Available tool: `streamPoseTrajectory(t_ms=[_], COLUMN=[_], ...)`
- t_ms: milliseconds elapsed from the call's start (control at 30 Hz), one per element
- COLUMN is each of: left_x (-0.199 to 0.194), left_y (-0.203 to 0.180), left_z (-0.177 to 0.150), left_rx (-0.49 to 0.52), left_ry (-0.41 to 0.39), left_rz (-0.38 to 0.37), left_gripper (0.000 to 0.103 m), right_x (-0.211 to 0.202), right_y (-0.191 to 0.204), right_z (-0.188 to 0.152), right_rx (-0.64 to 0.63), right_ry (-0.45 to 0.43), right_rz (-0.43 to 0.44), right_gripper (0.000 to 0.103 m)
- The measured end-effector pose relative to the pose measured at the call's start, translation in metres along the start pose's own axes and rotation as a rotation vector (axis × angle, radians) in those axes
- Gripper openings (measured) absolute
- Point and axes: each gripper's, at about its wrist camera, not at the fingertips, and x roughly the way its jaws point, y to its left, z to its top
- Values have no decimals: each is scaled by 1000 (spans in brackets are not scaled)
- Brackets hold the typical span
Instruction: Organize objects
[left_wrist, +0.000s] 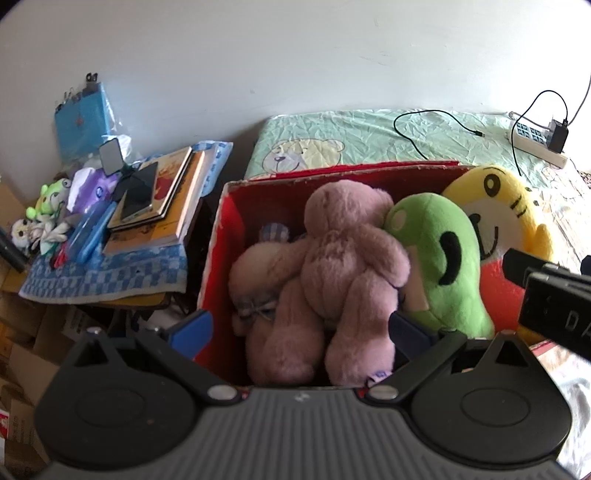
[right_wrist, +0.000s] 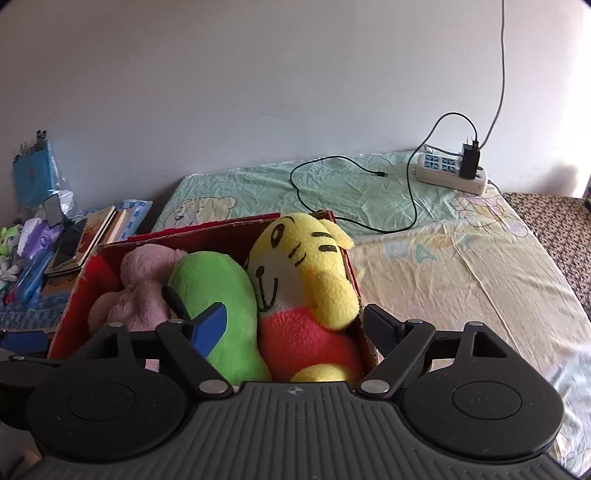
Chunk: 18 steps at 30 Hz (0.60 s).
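A red cardboard box (left_wrist: 218, 236) w/ worn edges sits on the bed, packed w/ soft toys; a pink plush teddy bear (left_wrist: 343, 258) lies on top at the left side, over a paler cream plush (left_wrist: 251, 273) beneath it; a green bean-shaped plush w/ black eye patches (left_wrist: 439, 258) is wedged in the middle; a yellow tiger plush w/ a white face and red body (left_wrist: 495, 218) fills the right end, its head poking above the box rim.

Left gripper (left_wrist: 299, 328) hovers over the box's near-left part, jaws spread wide on either side of the teddy's legs, gripping nothing. Right gripper (right_wrist: 295, 321) hangs over the near-right part, also wide apart; its blue left pad (right_wrist: 210, 326) is in front of the green plush, the right finger just outside the box's right wall; nothing held.

Bed has a crumpled mint-green sheet w/ a cartoon bear print (right_wrist: 351, 188); a white power strip w/ a black charger plugged in (right_wrist: 450, 173) rests near the wall, its black cable (right_wrist: 369, 225) looping across the sheet. Left of the bed, a small table under a blue-and-white checked cloth (left_wrist: 107, 277) carries stacked books (left_wrist: 173, 195), a phone (left_wrist: 140, 192) & small toys.
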Motion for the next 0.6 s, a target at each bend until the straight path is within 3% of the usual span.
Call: streamPoseTrajectory(t_ms=[400, 600], left_x=[16, 17], left_y=[6, 2], left_z=[8, 10], left_rx=[-26, -35], left_ry=[26, 7], left_rz=[-54, -36], left_gripper=[101, 101], right_x=[20, 27], right_y=[12, 13], right_z=[5, 11], right_rx=[-39, -55], right_ry=[28, 34], right_rz=[3, 18], right_gripper=[83, 85])
